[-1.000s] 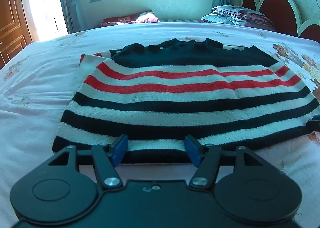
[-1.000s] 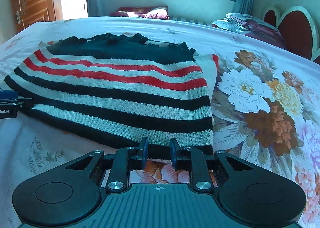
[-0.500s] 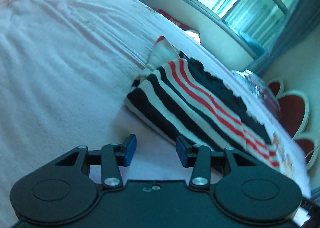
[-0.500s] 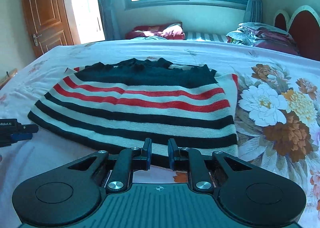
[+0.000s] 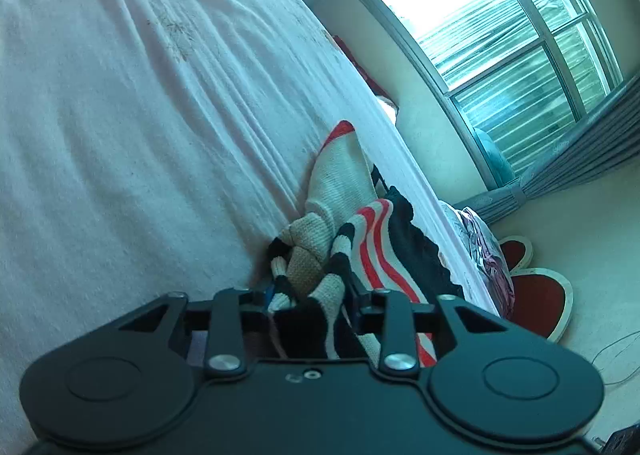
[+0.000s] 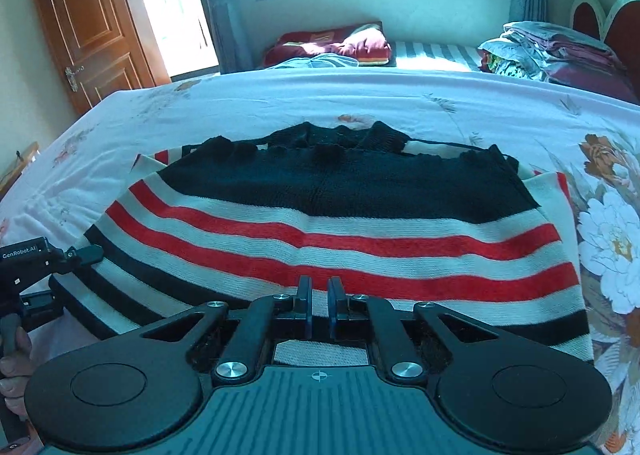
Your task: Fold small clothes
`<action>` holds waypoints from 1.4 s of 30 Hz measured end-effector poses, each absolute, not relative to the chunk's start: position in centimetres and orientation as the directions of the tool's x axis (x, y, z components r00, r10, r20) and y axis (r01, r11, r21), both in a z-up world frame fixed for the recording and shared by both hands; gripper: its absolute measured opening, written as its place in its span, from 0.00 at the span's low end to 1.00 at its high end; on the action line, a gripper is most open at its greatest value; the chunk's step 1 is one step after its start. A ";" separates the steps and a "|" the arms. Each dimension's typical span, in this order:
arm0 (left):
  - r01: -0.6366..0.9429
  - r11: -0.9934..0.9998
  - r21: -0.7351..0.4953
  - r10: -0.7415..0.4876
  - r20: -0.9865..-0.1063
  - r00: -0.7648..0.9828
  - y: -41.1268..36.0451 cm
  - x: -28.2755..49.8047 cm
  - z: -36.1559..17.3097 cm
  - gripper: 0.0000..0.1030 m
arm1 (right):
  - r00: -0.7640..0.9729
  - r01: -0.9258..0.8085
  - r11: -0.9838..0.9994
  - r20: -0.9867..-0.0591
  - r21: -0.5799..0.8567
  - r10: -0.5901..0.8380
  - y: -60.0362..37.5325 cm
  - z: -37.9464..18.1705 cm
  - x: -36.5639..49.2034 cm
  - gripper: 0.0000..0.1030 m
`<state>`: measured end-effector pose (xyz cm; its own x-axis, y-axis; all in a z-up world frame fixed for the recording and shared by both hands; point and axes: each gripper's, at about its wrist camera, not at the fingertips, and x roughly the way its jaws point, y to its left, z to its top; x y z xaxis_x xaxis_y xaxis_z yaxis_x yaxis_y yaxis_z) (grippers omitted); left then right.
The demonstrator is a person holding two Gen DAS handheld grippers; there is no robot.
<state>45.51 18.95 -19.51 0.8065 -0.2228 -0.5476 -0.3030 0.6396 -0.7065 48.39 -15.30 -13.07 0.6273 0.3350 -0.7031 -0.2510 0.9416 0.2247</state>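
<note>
A knitted sweater [image 6: 340, 215] with black, white and red stripes lies flat on the bed [image 6: 280, 103], black top part farthest from me. In the left wrist view my left gripper [image 5: 312, 295] is rolled on its side at the sweater's [image 5: 376, 255] left edge. Its jaws are closing, and bunched striped fabric fills the gap between the pads. The right wrist view shows that left gripper [image 6: 68, 275] at the garment's left side, a hand [image 6: 12, 355] holding it. My right gripper [image 6: 319, 303] hovers over the lower stripes, shut, with no fabric seen pinched.
A floral sheet [image 6: 612, 239] covers the bed's right part. Folded bedding [image 6: 560, 51] is stacked by the red headboard [image 6: 616, 15]. A red pillow [image 6: 340, 45] lies under the window, and a wooden door [image 6: 88, 31] stands at the far left.
My left gripper swung from the near hem to the sweater's left edge, rolled sideways and closed onto bunched fabric. My right gripper moved forward over the hem and its fingers came together.
</note>
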 end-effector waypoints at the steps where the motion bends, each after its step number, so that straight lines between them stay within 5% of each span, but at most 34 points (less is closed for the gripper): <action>1: -0.299 0.641 -0.707 -0.225 -0.546 0.807 19.0 45.4 -19.5 0.24 | 0.626 -0.255 0.942 -0.706 0.217 0.332 -14.8 -13.2 48.7 0.07; 5: -0.229 0.628 -0.744 -0.243 -0.467 0.850 19.3 44.2 -17.5 0.19 | 0.631 -0.261 0.940 -0.698 0.220 0.338 -13.9 -13.4 49.4 0.07; 9: -0.302 0.646 -0.701 -0.234 -0.558 0.796 19.2 45.3 -19.0 0.19 | 0.591 -0.259 0.943 -0.737 0.211 0.327 -13.5 -15.5 50.6 0.07; 14: -0.276 0.639 -0.718 -0.239 -0.526 0.816 19.2 45.0 -18.4 0.18 | 0.600 -0.285 0.934 -0.720 0.215 0.349 -14.0 -15.6 50.7 0.07; 25: -0.037 0.819 -0.573 -0.281 -0.456 0.844 7.2 45.8 -5.8 0.13 | 0.694 -0.235 0.899 -0.583 0.371 0.422 -24.1 -12.0 48.0 0.07; 32: 0.168 0.929 -0.331 -0.344 -0.598 0.724 -10.9 47.2 -5.8 0.14 | 0.761 -0.079 0.847 -0.517 0.525 0.391 -37.8 -10.4 45.5 0.07; 34: 0.251 0.927 -0.280 -0.376 -0.697 0.610 -15.8 47.9 -9.6 0.29 | 0.746 -0.045 0.819 -0.526 0.572 0.408 -40.9 -10.7 45.1 0.08; 35: 0.281 0.914 -0.293 -0.400 -0.763 0.507 -17.9 48.0 -11.8 0.40 | 0.735 -0.026 0.807 -0.536 0.591 0.416 -42.0 -11.1 44.9 0.14; 36: 0.293 0.904 -0.310 -0.415 -0.798 0.437 -19.0 47.8 -13.2 0.35 | 0.728 0.007 0.807 -0.556 0.591 0.401 -43.2 -11.2 44.6 0.26; 37: 0.305 0.898 -0.316 -0.428 -0.789 0.441 -19.2 46.8 -13.4 0.35 | 0.731 0.021 0.811 -0.563 0.584 0.386 -44.1 -11.2 44.1 0.55; 42: 0.284 0.896 -0.343 -0.442 -0.621 0.647 -12.7 44.5 -8.4 0.36 | 0.745 -0.021 0.780 -0.510 0.626 0.429 -46.1 -10.7 42.9 0.60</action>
